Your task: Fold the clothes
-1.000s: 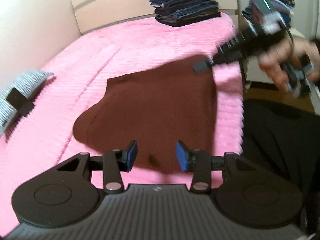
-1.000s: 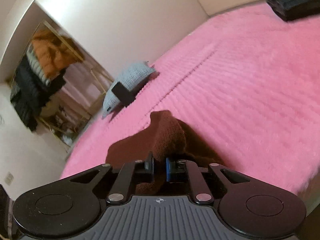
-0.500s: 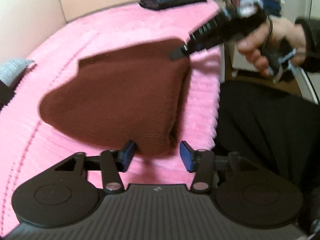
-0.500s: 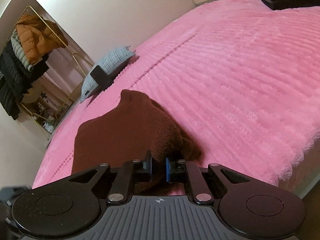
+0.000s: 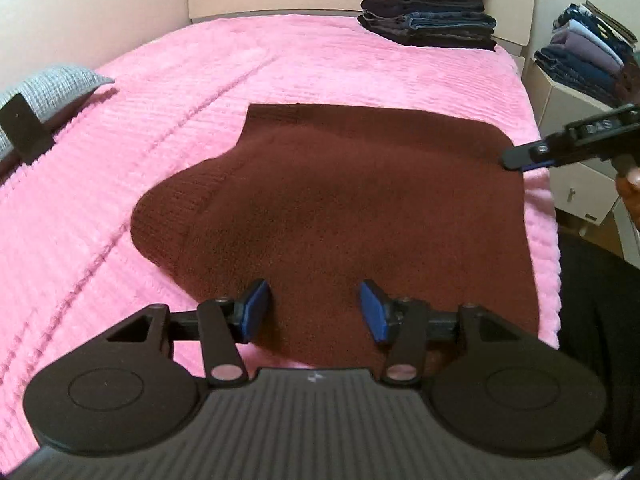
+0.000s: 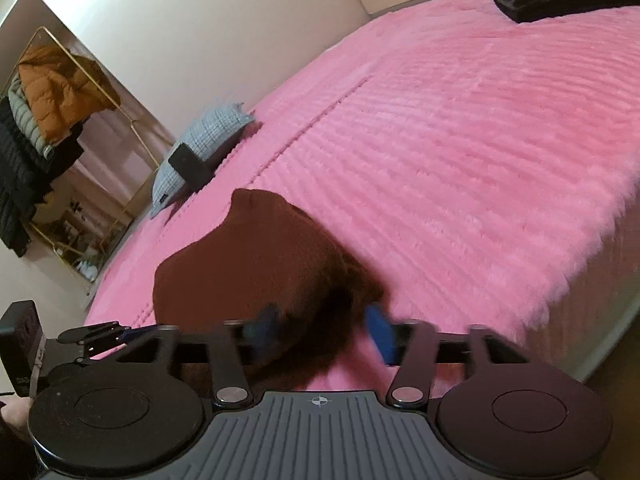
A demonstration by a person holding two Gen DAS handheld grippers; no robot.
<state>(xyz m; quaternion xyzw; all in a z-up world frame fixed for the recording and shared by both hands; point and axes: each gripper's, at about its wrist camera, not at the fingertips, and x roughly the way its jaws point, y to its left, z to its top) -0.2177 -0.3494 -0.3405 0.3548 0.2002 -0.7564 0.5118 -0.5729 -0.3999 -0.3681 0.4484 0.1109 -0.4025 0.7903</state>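
Observation:
A dark brown knit garment (image 5: 340,208) lies flat on the pink bedspread (image 5: 200,92) near the bed's right edge, with one sleeve bulging out to the left. My left gripper (image 5: 314,312) is open and empty just above the garment's near hem. My right gripper (image 6: 324,332) is open, its blue pads on either side of the garment's near corner (image 6: 256,280); it also shows in the left wrist view (image 5: 568,142), at the garment's far right corner.
A stack of folded dark clothes (image 5: 428,0) sits at the bed's far end. A second folded pile (image 5: 584,56) rests on a white cabinet to the right. A grey pillow (image 5: 44,88) lies at the left. A clothes rack (image 6: 44,128) stands by the wall.
My right gripper was shut on the garment's corner and has opened, letting it go. The garment now lies spread flat. My left gripper stayed open near the hem.

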